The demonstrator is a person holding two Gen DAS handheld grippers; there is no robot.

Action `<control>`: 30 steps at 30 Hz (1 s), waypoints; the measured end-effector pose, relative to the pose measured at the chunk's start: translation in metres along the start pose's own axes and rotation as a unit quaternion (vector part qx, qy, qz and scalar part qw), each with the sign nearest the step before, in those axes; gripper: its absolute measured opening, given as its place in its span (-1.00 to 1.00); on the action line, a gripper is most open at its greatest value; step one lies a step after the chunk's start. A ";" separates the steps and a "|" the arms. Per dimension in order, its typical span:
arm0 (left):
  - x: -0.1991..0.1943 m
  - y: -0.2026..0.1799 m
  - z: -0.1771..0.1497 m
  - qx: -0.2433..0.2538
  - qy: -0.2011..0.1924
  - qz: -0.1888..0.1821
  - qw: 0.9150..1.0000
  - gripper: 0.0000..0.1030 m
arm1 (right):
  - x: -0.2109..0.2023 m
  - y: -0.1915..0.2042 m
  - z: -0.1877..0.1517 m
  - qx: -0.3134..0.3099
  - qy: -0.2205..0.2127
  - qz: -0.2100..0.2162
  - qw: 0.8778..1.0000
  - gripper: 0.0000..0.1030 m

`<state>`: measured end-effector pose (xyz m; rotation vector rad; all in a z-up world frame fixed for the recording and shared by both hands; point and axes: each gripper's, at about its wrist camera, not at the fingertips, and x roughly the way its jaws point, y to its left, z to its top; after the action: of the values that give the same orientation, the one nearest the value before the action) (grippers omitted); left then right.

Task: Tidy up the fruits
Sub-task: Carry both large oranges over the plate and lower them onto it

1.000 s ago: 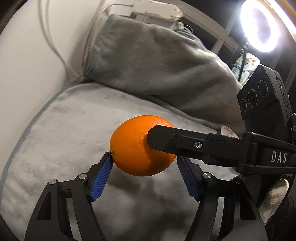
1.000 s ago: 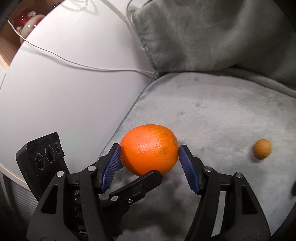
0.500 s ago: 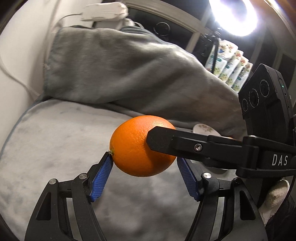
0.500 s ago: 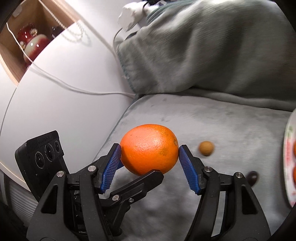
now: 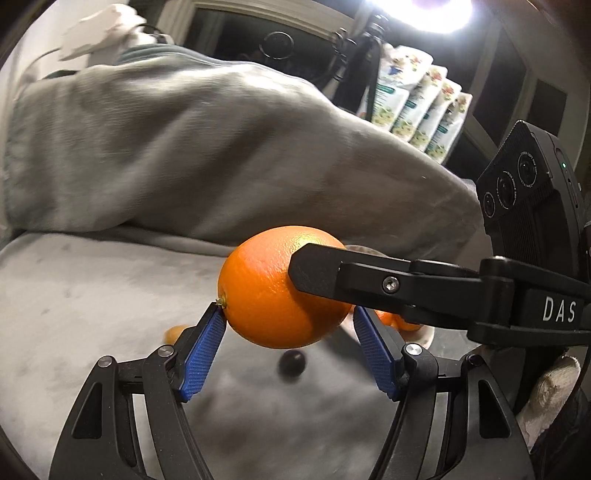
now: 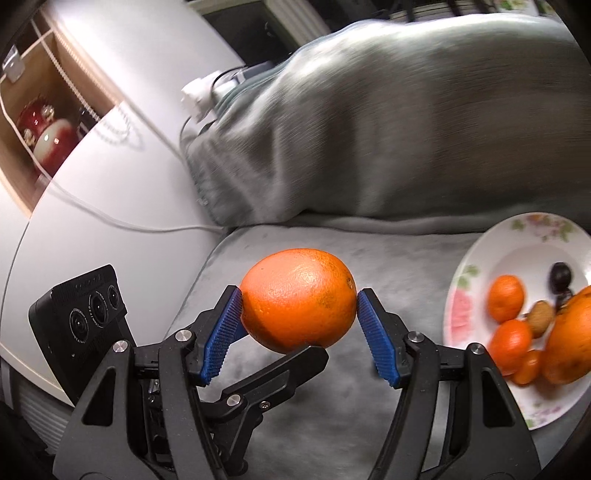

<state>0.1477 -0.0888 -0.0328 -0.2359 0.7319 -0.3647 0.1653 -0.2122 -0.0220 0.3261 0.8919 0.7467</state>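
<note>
One large orange hangs above the grey blanket, and both grippers are clamped on it together. My left gripper presses its blue pads on the orange's two ends. My right gripper squeezes the orange crosswise. One of its black fingers crosses the left wrist view from the right. A floral white plate lies at the right, holding small oranges, a dark fruit, a brown fruit and a big orange. On the blanket lie a dark fruit and a small orange-brown fruit.
A heaped grey blanket rises behind the flat part. A white round table with a cable lies to the left, beside a shelf with a red ornament. Behind are a ring light, printed packets and a white power strip.
Both grippers have carried the orange to the right over the blanket, still clamped on it. The plate with fruit and the loose dark fruit have come into view.
</note>
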 end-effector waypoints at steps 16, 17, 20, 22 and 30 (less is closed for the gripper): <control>0.060 -0.050 0.017 0.035 0.034 -0.037 0.998 0.37 | -0.040 -0.079 0.024 0.049 -0.038 -0.041 0.997 0.32; 0.064 -0.053 0.017 0.037 0.037 -0.038 0.998 0.37 | -0.042 -0.083 0.025 0.052 -0.040 -0.043 0.997 0.32; 0.072 -0.059 0.019 0.040 0.044 -0.042 0.997 0.37 | -0.045 -0.095 0.028 0.062 -0.045 -0.050 0.996 0.32; 0.077 -0.062 0.019 0.043 0.048 -0.045 0.997 0.37 | -0.046 -0.100 0.030 0.066 -0.047 -0.052 0.995 0.32; 0.091 -0.071 0.021 0.052 0.060 -0.051 0.996 0.33 | -0.051 -0.122 0.038 0.087 -0.056 -0.064 0.993 0.31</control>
<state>0.2077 -0.1886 -0.0489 -0.1547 0.8183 -0.5160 0.2300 -0.3328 -0.0356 0.4560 0.8655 0.5275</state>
